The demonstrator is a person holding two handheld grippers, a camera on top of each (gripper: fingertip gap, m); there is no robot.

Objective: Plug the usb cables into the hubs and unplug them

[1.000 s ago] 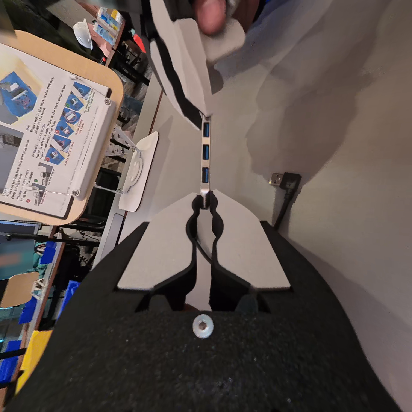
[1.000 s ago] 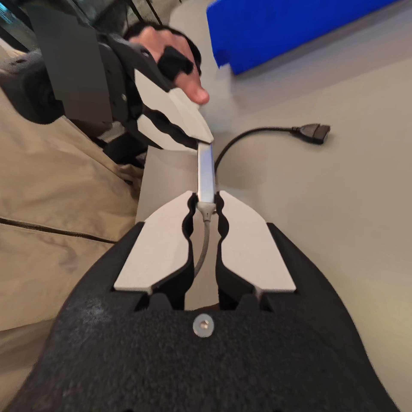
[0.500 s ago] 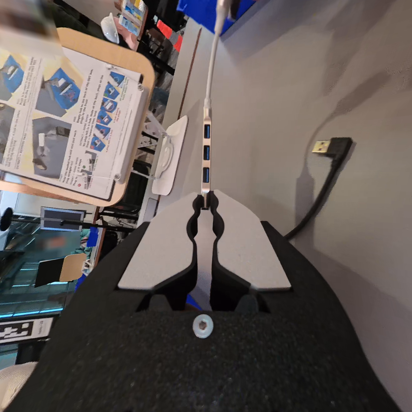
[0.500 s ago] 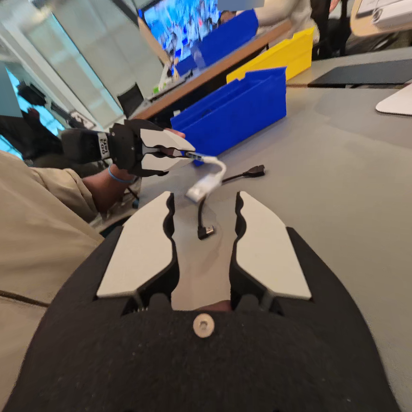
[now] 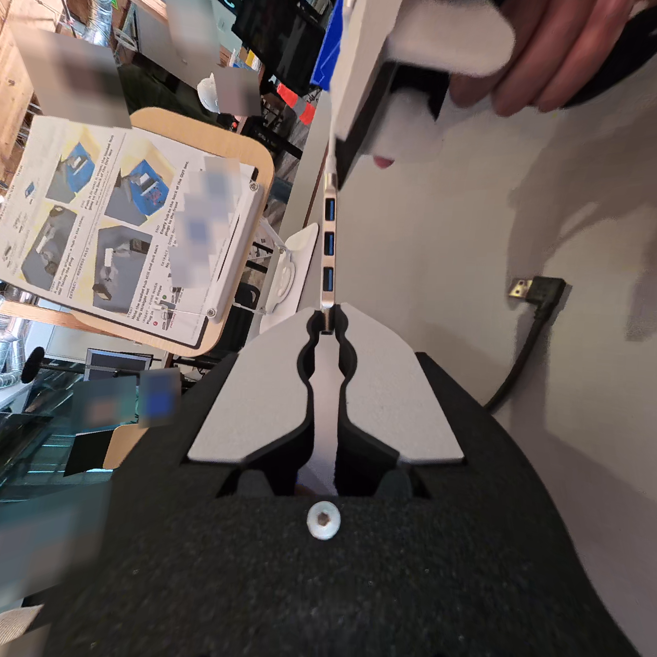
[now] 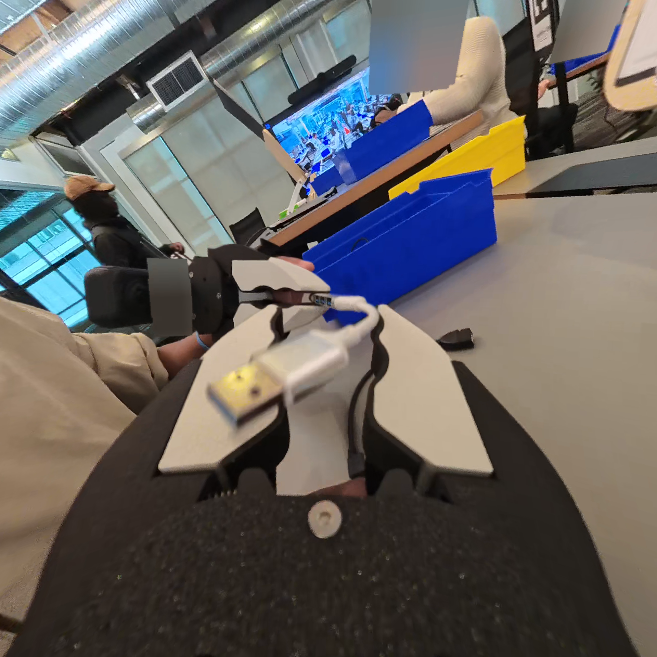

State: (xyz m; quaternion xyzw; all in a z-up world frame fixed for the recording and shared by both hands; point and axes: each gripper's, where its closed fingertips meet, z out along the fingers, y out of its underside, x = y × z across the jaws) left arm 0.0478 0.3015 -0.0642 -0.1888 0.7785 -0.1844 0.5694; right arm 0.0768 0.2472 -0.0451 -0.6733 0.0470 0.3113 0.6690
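Left tongs (image 5: 327, 313) are pinched shut on the end of a slim silver USB hub (image 5: 329, 249) with three blue ports, held in the air above the grey tabletop (image 5: 444, 249). Its white pigtail cable (image 6: 359, 313) droops, with its silver plug (image 6: 249, 391) hanging over the right tongs (image 6: 327, 320), which gape wide and hold nothing. A black right-angle USB cable (image 5: 533, 302) lies on the tabletop to the right of the hub, and a blue plastic bin (image 6: 409, 249) stands beyond.

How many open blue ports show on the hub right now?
3, in a row along the hub's edge: far, middle, and nearest the left tongs at. Other faces are hidden.
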